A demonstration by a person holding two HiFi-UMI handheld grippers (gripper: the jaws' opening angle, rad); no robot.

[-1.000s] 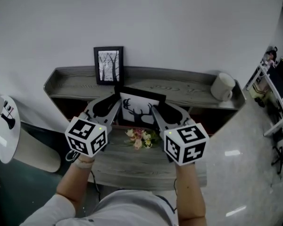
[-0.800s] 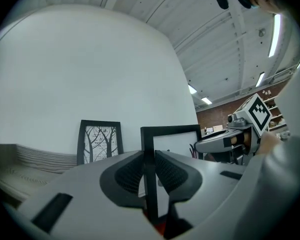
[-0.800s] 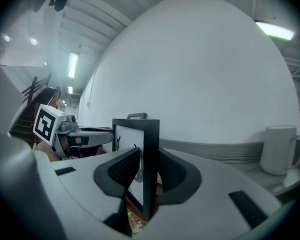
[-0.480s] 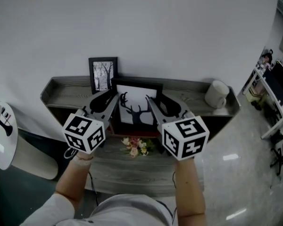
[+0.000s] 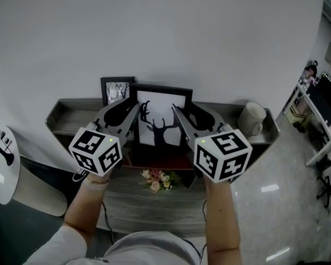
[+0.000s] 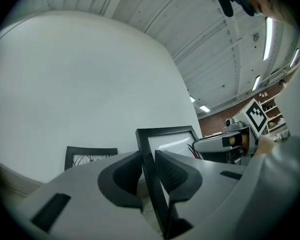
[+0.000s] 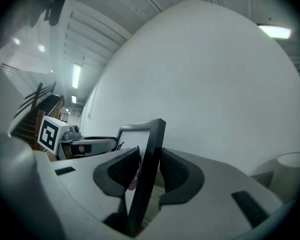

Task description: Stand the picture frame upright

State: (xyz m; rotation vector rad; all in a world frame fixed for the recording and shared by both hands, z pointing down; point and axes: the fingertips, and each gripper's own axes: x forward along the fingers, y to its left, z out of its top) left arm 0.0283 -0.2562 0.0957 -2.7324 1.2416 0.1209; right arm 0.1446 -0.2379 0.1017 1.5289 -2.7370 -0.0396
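Observation:
A black picture frame [image 5: 161, 120] with a deer silhouette is held nearly upright over the top shelf [image 5: 71, 117], facing me. My left gripper [image 5: 133, 109] is shut on its left edge, and my right gripper [image 5: 176, 112] is shut on its right edge. In the left gripper view the frame's edge [image 6: 146, 149] runs between the dark pads [image 6: 126, 176], which press on it. In the right gripper view the frame's edge [image 7: 152, 144] stands pinched between the two pads [image 7: 121, 171]. The frame's lower edge is hidden behind the grippers.
A smaller black frame [image 5: 117, 90] with a tree picture stands against the white wall, just left of the held one. A white mug [image 5: 250, 118] sits at the shelf's right end. Flowers [image 5: 157, 179] lie on the lower shelf [image 5: 149, 206]. A white chair [image 5: 5, 164] is at left.
Both grippers have lifted the deer frame from a flat tilt over the lower shelf up and back toward the wall. It now stands nearly upright, overlapping the small frame.

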